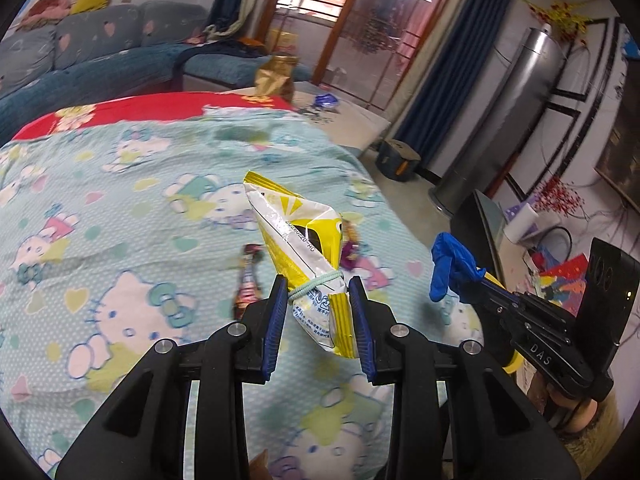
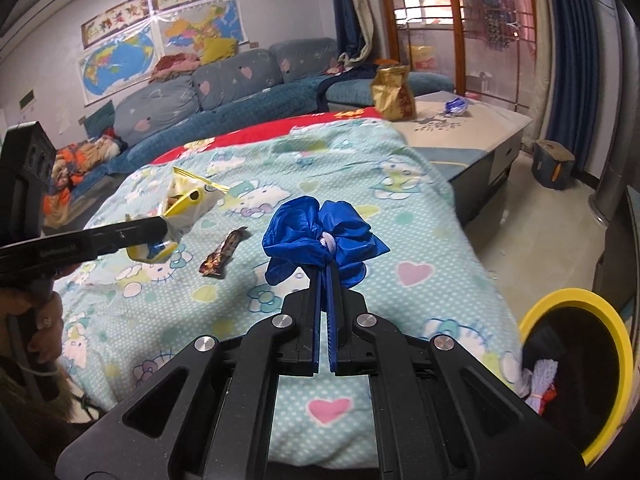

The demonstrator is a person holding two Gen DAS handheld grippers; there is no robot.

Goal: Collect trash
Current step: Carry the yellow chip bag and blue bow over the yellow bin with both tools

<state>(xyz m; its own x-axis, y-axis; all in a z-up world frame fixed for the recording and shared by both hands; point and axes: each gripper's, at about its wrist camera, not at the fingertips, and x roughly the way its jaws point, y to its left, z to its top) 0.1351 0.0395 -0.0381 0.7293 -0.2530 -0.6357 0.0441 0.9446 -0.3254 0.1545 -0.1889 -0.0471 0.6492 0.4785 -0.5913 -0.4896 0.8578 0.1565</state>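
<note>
Yellow packet [image 1: 298, 240], blue bag [image 2: 320, 232]

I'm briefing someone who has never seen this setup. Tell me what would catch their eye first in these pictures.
First, the two pieces of trash lifted above the Hello Kitty bedsheet: a yellow snack bag clamped in the left gripper, and a crumpled blue plastic bag pinched in the right gripper. Next, the yellow-rimmed bin at the bed's near right edge, and a brown wrapper lying on the sheet.
</note>
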